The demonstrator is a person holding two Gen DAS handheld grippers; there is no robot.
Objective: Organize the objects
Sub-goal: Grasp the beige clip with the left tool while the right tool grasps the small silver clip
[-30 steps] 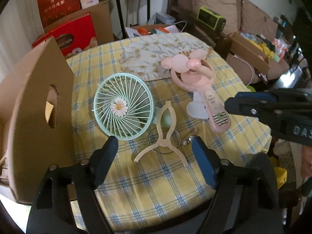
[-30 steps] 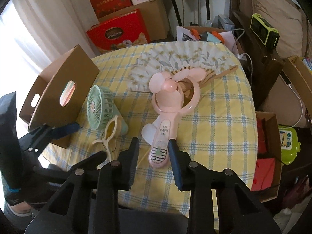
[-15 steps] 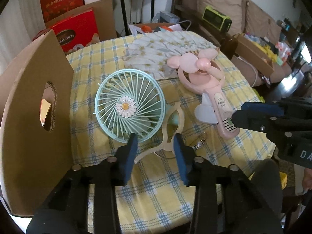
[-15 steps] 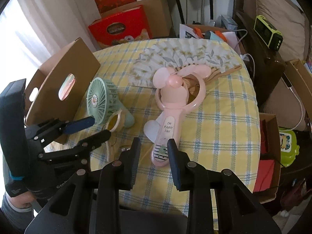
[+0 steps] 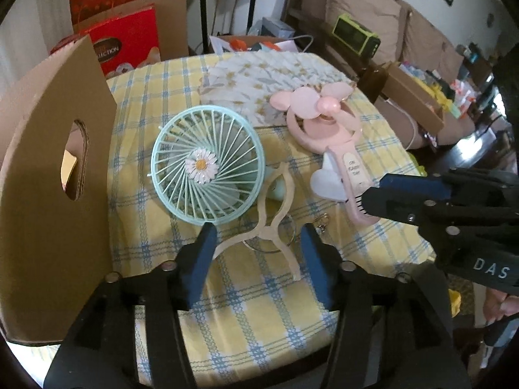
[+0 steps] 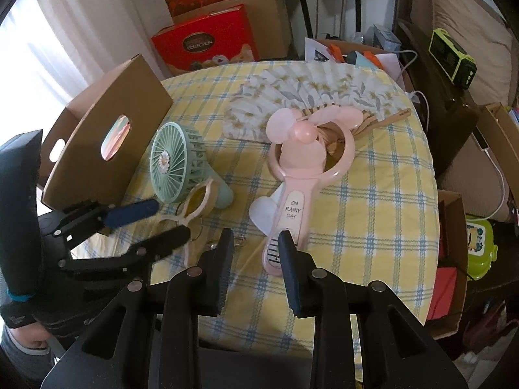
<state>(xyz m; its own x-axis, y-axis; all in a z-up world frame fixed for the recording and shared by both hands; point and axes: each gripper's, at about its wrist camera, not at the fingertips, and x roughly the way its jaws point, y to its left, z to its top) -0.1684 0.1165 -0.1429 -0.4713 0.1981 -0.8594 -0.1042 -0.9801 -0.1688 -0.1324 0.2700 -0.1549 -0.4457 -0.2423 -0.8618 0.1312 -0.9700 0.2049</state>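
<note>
Taking the mint green fan (image 5: 207, 168) as the landmark, the open cardboard box (image 5: 55, 175) stands just to its left on the checked tabletop (image 5: 259, 298), its handle cutout facing the fan. The mint fan stands upright, its daisy-centred grille turned toward the left gripper (image 5: 256, 259). Leaning against the fan's near right side is a cream clip-shaped stand (image 5: 275, 223), with a wire ring and a small key ring lying under it. The left gripper is released; its jaws have just been widening again, and the stand's forked legs lie between them without being pressed. Behind the fan, a floral folding fan (image 6: 311, 94) lies spread. Right of the fan lies the pink handheld fan (image 6: 301, 162), head on the folding fan, handle toward the near edge. The right gripper (image 6: 256, 256) sits at that handle's end, jaws narrow; I cannot tell whether it grips.
</note>
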